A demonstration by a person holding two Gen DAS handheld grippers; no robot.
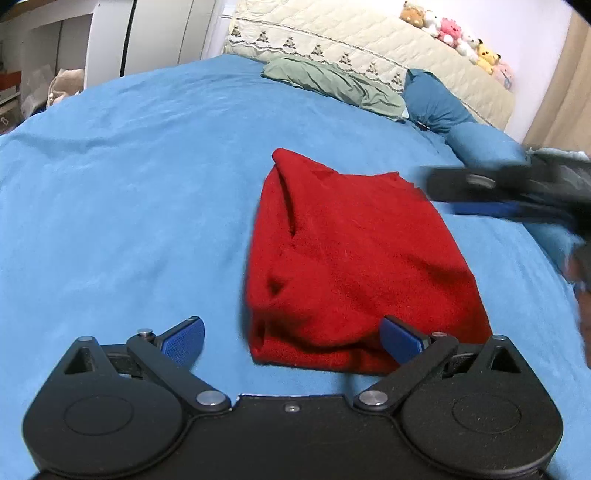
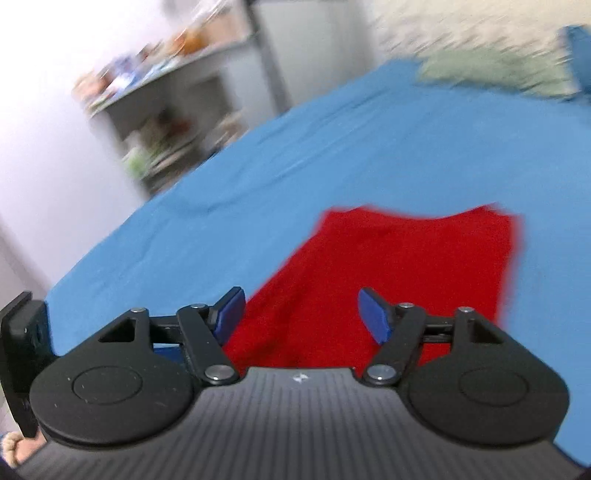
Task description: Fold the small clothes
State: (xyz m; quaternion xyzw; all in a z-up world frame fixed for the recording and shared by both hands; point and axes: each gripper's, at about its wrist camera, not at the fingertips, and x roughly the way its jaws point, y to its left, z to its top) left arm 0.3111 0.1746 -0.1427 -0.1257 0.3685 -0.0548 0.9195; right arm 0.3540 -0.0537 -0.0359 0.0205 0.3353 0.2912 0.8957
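Observation:
A small red garment (image 1: pixel 354 266) lies folded into a compact bundle on the blue bedsheet (image 1: pixel 129 192). My left gripper (image 1: pixel 291 341) is open and empty just above the garment's near edge, its right pad (image 1: pixel 400 338) over the red cloth. My right gripper (image 2: pixel 301 317) is open and empty, hovering over the same red garment (image 2: pixel 388 273); this view is motion-blurred. The right gripper also shows as a blurred black shape in the left wrist view (image 1: pixel 517 192), beside the garment's far right corner.
A green pillow (image 1: pixel 332 83), a blue pillow (image 1: pixel 436 101) and a cream quilted headboard (image 1: pixel 369 40) with plush toys (image 1: pixel 458 33) lie at the far end of the bed. A shelf unit (image 2: pixel 155 110) stands past the bed's edge.

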